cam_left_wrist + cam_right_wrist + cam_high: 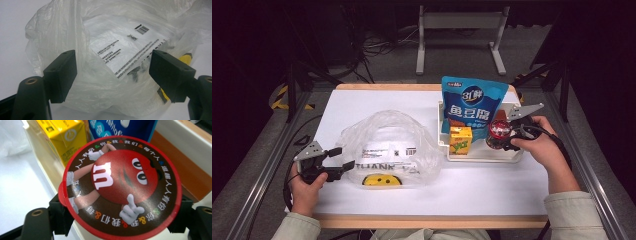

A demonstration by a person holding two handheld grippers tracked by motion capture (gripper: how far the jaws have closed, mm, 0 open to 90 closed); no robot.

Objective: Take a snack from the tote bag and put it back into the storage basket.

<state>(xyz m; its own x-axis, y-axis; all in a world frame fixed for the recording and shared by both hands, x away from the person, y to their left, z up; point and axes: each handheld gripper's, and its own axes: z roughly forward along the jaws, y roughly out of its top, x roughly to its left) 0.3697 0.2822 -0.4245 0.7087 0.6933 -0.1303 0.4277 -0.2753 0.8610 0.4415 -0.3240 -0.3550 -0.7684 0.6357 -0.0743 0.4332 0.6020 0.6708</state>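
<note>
**Candy cup pinched in the bin, bag waiting off to the side**

The right tool [508, 136] sits inside the white bin [482, 155], its jaws pressed against opposite sides of the round candy cup [120, 187]. In the right gripper view the cup's red-rimmed lid covers the space between the jaws, so the cup stands upright with its axis pointing up at the camera. Just beyond the cup from this tool stand the yellow juice carton [63, 138] and the blue snack pouch [122, 127], both close enough to brush on the way out. The coming move turns on this: the clear plastic bag [389, 150] lies well apart from the right tool, across the worktop [492, 192], past the bin's near wall, so the cup has to rise over that wall first.

The left tool [337, 161] is much the nearer one to the bag. Its jaws are spread, one to each side of the bag's crumpled edge, which lies straight ahead of them in the left gripper view [110, 75].

Hard to make out: whether the spread jaws touch the film, where the bag's mouth is, and the cup's body and the pads' contact, hidden under the lid.
</note>
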